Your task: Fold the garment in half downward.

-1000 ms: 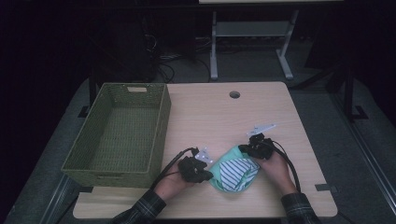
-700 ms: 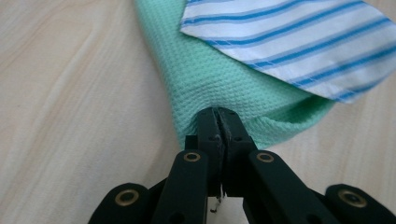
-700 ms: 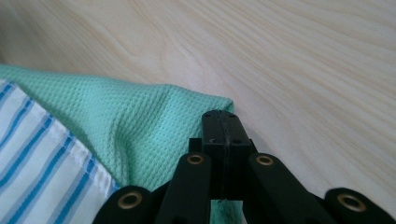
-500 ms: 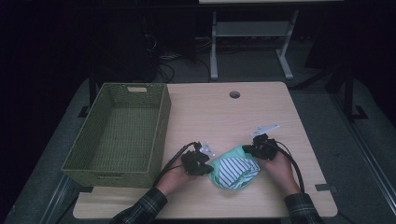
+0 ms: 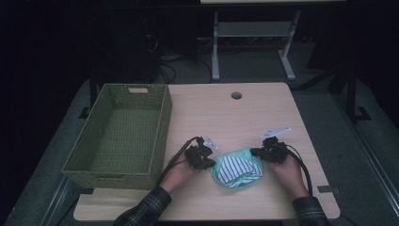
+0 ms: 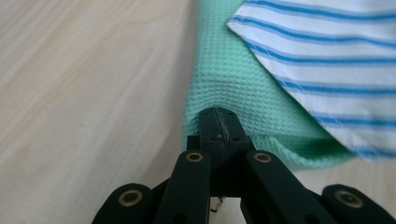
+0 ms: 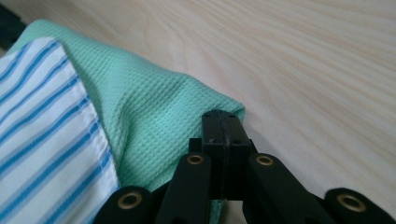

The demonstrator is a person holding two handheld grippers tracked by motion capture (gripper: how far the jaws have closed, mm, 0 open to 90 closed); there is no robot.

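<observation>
The green cloth point(image 5: 234, 155) lies on the table point(image 5: 226, 113) near its front edge, stretched between the two grippers. The left gripper point(image 5: 203, 158) has it by its left end, the right gripper point(image 5: 264, 151) by its right end, so the cloth spans the gap from one to the other. In the left gripper view the jaws are pressed flat together on a folded edge of the green cloth point(image 6: 233, 93), with almost no gap between them. The right gripper view shows the same: jaws clamped tight on a puckered corner of the cloth point(image 7: 154, 116), the weave bunching just at the tips.

The cloth is mint green with a fine waffle weave, soft and a little rumpled. On top of it rests a striped cloth point(image 5: 237, 169), white with thin blue lines and a stitched hem, its edge crossing the green at a slant. Seen from above, the two make a loose, rounded bundle, the green showing as a rim around the stripes.

A green woven basket point(image 5: 120, 134) stands on the table's left side, well apart from the cloth.
</observation>
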